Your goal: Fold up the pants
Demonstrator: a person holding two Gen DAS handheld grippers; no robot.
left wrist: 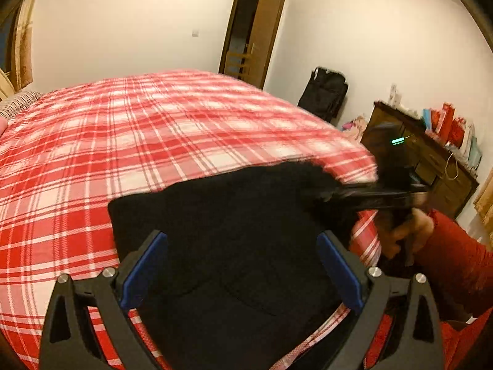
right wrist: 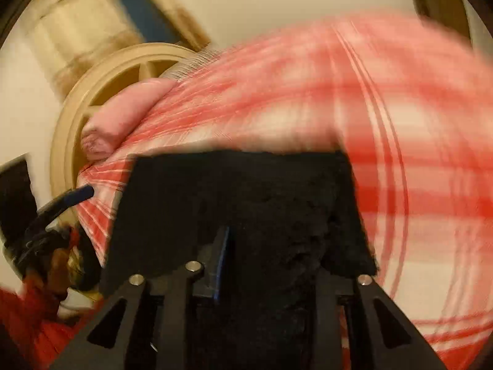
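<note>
While spread wide above black pants (left wrist: 234, 222) — left gripper (left wrist: 243, 265), grabbing nothing; right gripper (left wrist: 320, 195), pinching the pants' edge over checked bed (left wrist: 123, 141).

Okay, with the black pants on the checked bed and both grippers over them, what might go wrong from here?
1. The left hand-held gripper stands open over the pants, gripping nothing, so that side may sag or unfold.
2. In the right wrist view, fabric is bunched around the right hand-held gripper; the hold looks uneven, so the fold could crease or slip.
3. The pants lie near the edge of the bed and might slide off.
</note>
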